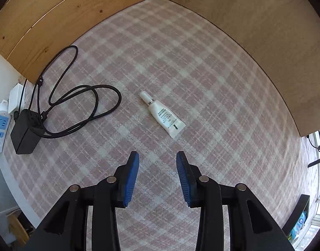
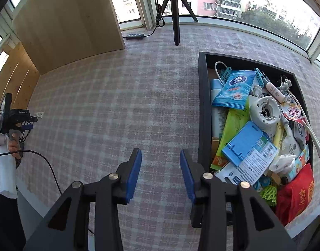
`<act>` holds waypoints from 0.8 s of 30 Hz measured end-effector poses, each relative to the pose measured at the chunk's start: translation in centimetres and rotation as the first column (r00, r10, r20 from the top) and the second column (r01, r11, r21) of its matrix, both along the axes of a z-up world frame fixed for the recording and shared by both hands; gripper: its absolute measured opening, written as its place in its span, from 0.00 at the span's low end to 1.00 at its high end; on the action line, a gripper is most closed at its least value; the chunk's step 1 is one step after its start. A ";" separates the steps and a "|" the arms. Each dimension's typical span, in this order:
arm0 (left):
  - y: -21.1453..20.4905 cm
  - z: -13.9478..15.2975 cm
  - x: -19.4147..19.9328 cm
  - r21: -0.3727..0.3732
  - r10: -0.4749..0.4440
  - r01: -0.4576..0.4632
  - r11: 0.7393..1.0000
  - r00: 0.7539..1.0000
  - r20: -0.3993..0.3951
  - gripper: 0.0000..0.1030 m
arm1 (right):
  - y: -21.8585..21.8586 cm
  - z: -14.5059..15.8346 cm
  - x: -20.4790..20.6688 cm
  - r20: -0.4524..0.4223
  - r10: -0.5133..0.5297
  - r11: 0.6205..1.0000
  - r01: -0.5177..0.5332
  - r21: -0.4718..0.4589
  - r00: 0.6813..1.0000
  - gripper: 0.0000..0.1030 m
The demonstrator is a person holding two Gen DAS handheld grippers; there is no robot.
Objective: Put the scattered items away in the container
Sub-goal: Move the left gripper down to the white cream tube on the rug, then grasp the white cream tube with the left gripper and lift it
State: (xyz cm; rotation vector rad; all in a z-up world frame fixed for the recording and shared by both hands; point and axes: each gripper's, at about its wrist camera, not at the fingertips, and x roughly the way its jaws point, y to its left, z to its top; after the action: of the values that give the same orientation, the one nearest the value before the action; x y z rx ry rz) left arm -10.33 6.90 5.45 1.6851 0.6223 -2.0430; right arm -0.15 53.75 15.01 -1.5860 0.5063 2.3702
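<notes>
Cable (image 1: 84,108): lying coiled on the cloth, left of the tube.
Tube (image 1: 163,115): lying just ahead of the left gripper (image 1: 157,159), whose fingers are standing released, empty.
Right gripper (image 2: 161,156): hanging released, empty.
Container (image 2: 202,113): sitting full, far right of the tube.

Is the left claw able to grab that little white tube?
Probably yes. The left claw is open and empty, the white tube lies just ahead on the checked cloth, nothing between them.
</notes>
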 end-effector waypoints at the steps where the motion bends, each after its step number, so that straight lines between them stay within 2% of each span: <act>1: -0.5 -0.2 -0.1 0.009 0.017 -0.017 1.000 1.000 -0.002 0.34 | 0.1 -0.2 -0.1 0.004 0.002 1.000 -0.002 0.005 1.000 0.40; 5: -1.2 -0.6 -0.9 0.036 0.048 -0.047 0.998 0.999 -0.015 0.34 | 1.0 -1.2 -0.8 0.025 -0.004 1.000 0.003 0.003 1.000 0.41; 9: -1.1 -1.5 -1.7 0.060 0.090 -0.088 0.994 0.996 -0.029 0.44 | 1.8 -2.1 -1.5 0.037 -0.015 1.000 0.016 -0.025 0.999 0.41; 15: 0.1 -3.5 -2.0 0.067 0.171 -0.169 0.983 0.985 -0.020 0.43 | 2.1 -3.2 -2.4 0.053 -0.004 0.998 0.007 -0.061 0.999 0.41; 17: 1.5 -3.7 -1.3 0.045 0.176 -0.175 0.984 0.984 -0.033 0.43 | 2.2 -3.4 -2.6 0.058 -0.003 0.997 0.007 -0.071 0.998 0.41; 19: 2.5 -4.1 -0.9 0.025 0.162 -0.161 0.987 0.986 -0.029 0.40 | 2.4 -3.5 -2.7 0.060 -0.005 0.997 0.010 -0.079 0.998 0.41; 20: 2.8 -4.2 -0.9 0.018 0.153 -0.153 0.988 0.988 -0.029 0.29 | 2.5 -3.5 -2.7 0.060 -0.008 0.997 0.013 -0.081 0.998 0.41; 21: 3.5 -4.1 -1.6 0.002 0.144 -0.144 0.990 0.989 -0.024 0.23 | 2.7 -3.5 -2.8 0.059 -0.011 0.996 0.016 -0.082 0.998 0.41; 22: 3.8 -4.2 -1.5 0.001 0.138 -0.138 0.990 0.990 -0.026 0.22 | 2.8 -3.5 -2.8 0.059 -0.015 0.996 0.020 -0.083 0.998 0.41; 24: 4.2 -4.3 -1.8 0.024 0.125 -0.125 0.992 0.992 -0.030 0.07 | 3.2 -3.5 -2.9 0.055 -0.025 0.996 0.030 -0.086 0.998 0.41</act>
State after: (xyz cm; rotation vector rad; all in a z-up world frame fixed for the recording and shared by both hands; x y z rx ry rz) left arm -12.14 11.13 1.10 1.5869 0.7445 -1.9848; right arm -3.08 56.96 11.52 -1.6636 0.6242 2.3078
